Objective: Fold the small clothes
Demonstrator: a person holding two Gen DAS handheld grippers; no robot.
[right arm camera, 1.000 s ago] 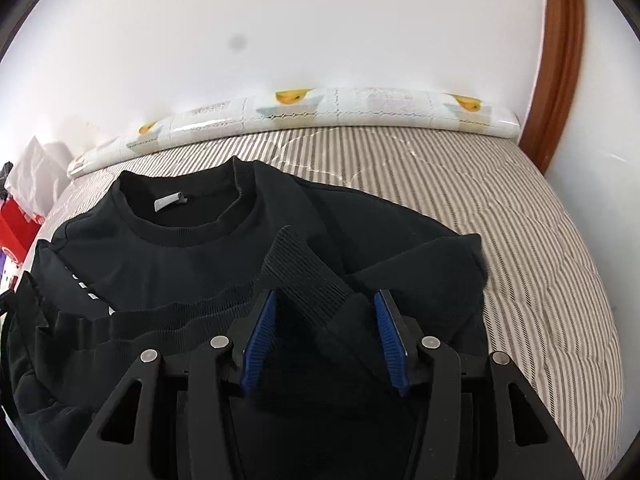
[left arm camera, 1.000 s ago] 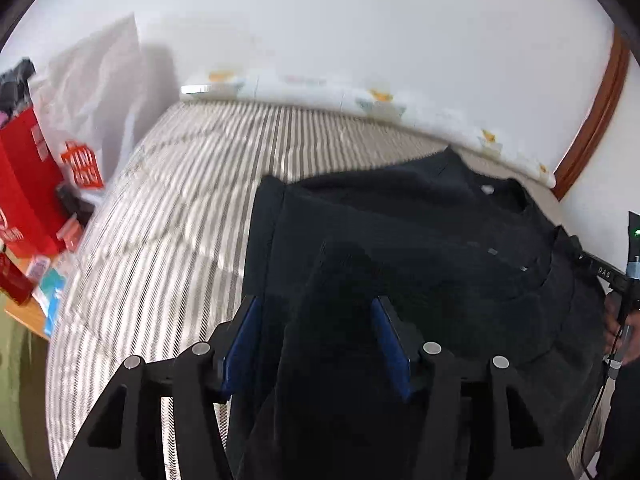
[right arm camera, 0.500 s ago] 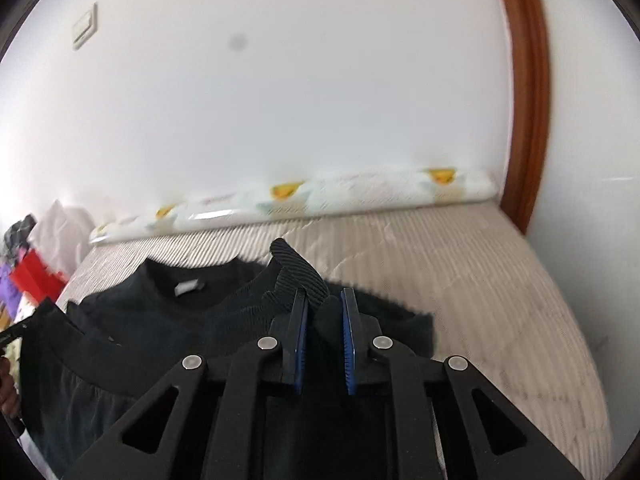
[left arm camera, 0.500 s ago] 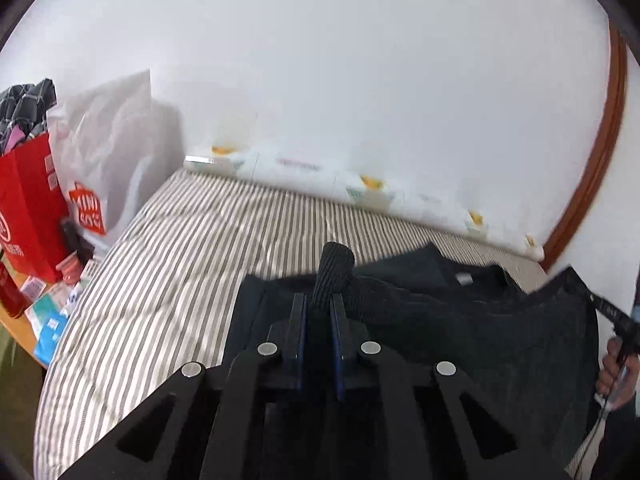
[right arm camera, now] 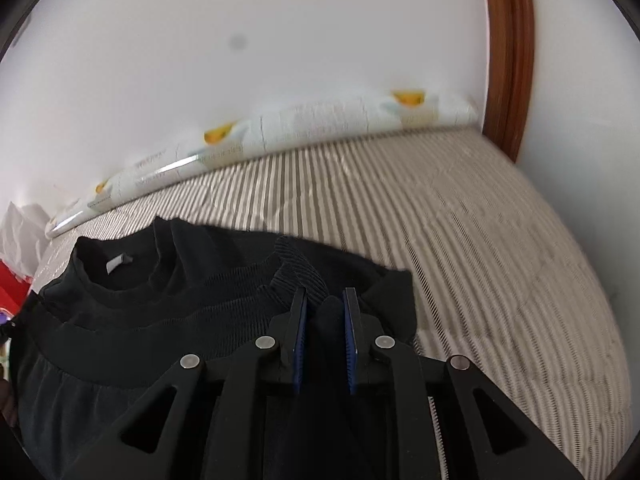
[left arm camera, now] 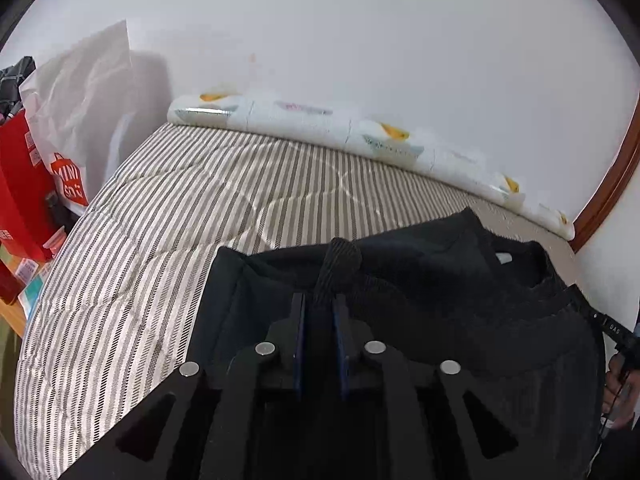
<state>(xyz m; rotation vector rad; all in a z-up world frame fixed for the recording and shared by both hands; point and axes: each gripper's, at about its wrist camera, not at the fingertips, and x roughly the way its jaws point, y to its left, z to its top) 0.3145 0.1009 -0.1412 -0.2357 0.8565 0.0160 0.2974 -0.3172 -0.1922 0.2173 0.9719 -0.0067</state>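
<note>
While one black ribbed-hem sweatshirt (left arm camera: pixel 460 300) lies on the striped quilted mattress (left arm camera: pixel 180 208), two grippers, left gripper (left arm camera: pixel 320 308) and right gripper (right arm camera: pixel 326 304), each having just clamped down, pinch its hem.

Striped mattress (left arm camera: pixel 200 208), printed roll (left arm camera: pixel 360 136), white bag (left arm camera: pixel 84 92), perhaps a red box (left arm camera: pixel 20 184)

Black tongs (left arm camera: pixel 320 308); blue pads (right arm camera: pixel 299 344); silver screws (left arm camera: pixel 265 347)
</note>
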